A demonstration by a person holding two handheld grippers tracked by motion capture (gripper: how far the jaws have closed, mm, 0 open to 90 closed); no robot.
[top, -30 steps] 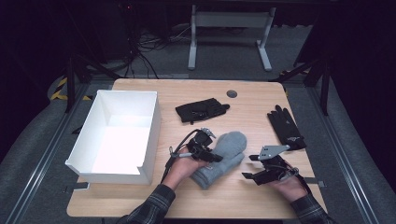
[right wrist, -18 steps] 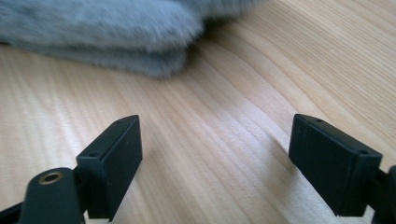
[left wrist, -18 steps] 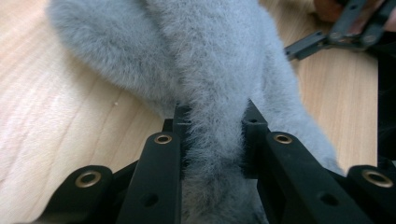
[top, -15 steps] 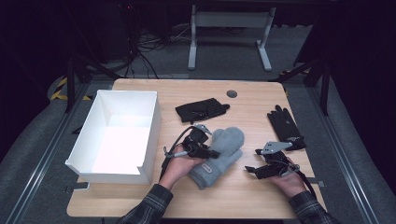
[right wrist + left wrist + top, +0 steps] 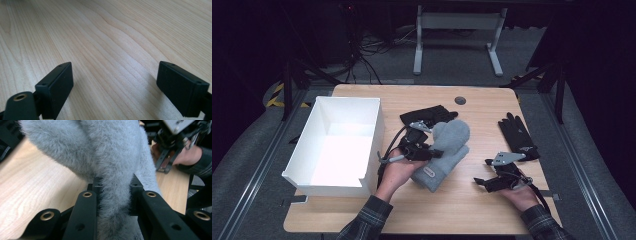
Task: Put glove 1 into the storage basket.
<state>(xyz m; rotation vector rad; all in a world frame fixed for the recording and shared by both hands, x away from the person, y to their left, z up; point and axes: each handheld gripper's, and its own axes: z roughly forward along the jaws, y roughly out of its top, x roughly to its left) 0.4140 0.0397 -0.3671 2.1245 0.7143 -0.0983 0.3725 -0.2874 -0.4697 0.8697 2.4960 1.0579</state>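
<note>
A pair of grey fleece mittens [image 5: 447,150] lies mid-table, its near edge raised off the wood. My left gripper [image 5: 428,152] is shut on that edge; its jaws have just been closing on it. In the left gripper view the grey fleece [image 5: 107,150] is pinched between the jaws of the left gripper [image 5: 113,192], and the mitten hangs above the tabletop. My right gripper [image 5: 482,182] rests low at the front right, apart from the mittens. Its jaws have just been opening, and the right gripper [image 5: 115,85] has only bare wood between them.
A white open box [image 5: 377,130] stands at the table's left. One black glove [image 5: 427,115] lies just behind the mittens, another black glove [image 5: 517,135] at the right edge. A round grommet [image 5: 460,100] sits at the back. The wooden table [image 5: 462,210] drops off close in front.
My left gripper has risen with the mitten edge and drawn it a little leftward, bunching the fleece. The right gripper's jaws stand wider; that hand has barely shifted.
</note>
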